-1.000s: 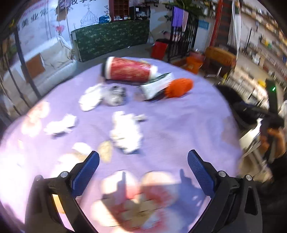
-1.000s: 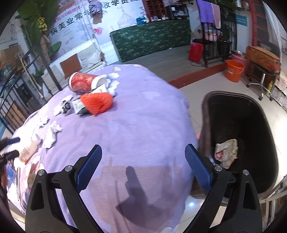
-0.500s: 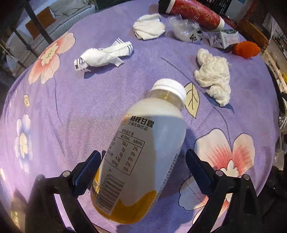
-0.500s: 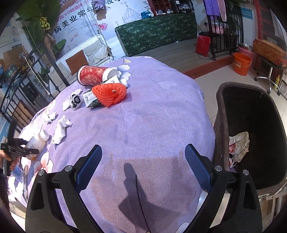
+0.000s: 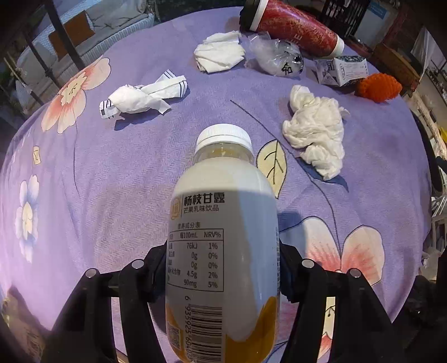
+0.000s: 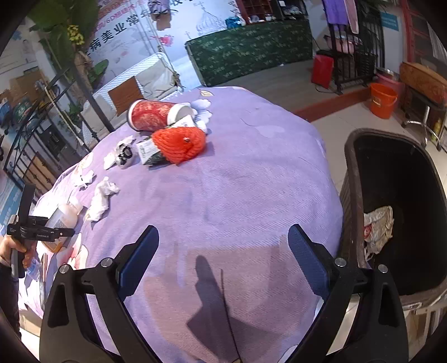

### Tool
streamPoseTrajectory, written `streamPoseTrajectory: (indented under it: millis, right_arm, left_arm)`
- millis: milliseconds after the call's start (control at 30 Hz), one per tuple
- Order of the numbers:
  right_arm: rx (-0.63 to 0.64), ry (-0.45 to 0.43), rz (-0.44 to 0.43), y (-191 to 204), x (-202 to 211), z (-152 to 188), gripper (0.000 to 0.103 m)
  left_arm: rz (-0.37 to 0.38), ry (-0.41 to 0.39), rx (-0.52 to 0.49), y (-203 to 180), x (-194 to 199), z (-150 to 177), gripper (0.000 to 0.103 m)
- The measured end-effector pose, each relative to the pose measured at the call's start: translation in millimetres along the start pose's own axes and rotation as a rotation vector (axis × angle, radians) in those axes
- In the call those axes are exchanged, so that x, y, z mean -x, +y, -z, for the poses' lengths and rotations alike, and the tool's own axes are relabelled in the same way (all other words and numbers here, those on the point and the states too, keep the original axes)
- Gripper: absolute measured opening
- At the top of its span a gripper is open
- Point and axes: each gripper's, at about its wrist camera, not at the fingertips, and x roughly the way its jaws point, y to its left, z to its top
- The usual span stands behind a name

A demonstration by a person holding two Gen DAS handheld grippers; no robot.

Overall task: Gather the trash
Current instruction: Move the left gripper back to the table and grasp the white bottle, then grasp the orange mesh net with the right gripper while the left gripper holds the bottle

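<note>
My left gripper (image 5: 222, 268) is shut on a white drink bottle (image 5: 223, 223) with a white cap and yellow juice at its base, lying on the purple flowered tablecloth (image 5: 111, 181). Beyond it lie a crumpled white tissue (image 5: 315, 131), a twisted napkin (image 5: 145, 96), a folded tissue (image 5: 219, 51), a clear plastic wrapper (image 5: 276, 57), a red cup (image 5: 293, 26), a small carton (image 5: 342, 69) and an orange net (image 5: 380, 86). My right gripper (image 6: 223, 259) is open and empty above the table's near edge. The left gripper with the bottle (image 6: 60, 220) shows at far left.
A dark trash bin (image 6: 352, 195) stands on the floor right of the table, with crumpled paper (image 6: 377, 226) inside. In the right wrist view the orange net (image 6: 180, 142) and red cup (image 6: 152, 114) lie at the table's far side. An orange bucket (image 6: 382, 96) stands behind.
My left gripper swung down over the bottle and closed its jaws on it. My right gripper has moved forward over the table and stays open.
</note>
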Motion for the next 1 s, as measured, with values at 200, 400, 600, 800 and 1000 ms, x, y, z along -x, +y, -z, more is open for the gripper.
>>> streamPoseTrajectory:
  millis: [200,400,600,800,1000]
  right_arm:
    - [0.053,-0.002,-0.038,15.7,-5.4,-4.5,0.092]
    - [0.141,-0.009,-0.092,43.2,-21.3,-25.1,0.092]
    - [0.230,0.003,-0.047,65.8,-53.2,-49.4,0.092]
    - [0.266,0.007,0.017,75.6,-81.0,-67.8,0.092]
    - [0.307,-0.005,0.100,82.1,-108.5,-90.2,0.085]
  left_arm:
    - [0.071,-0.222,0.108,-12.7,40.1,15.9,0.059]
    - [0.147,-0.366,0.189,-53.8,66.5,7.5,0.059]
    - [0.178,-0.431,0.194,-89.8,69.7,5.3,0.059]
    - [0.246,-0.451,0.233,-111.3,57.6,-0.9,0.059]
    - [0.233,-0.481,0.232,-129.7,53.4,-6.0,0.060]
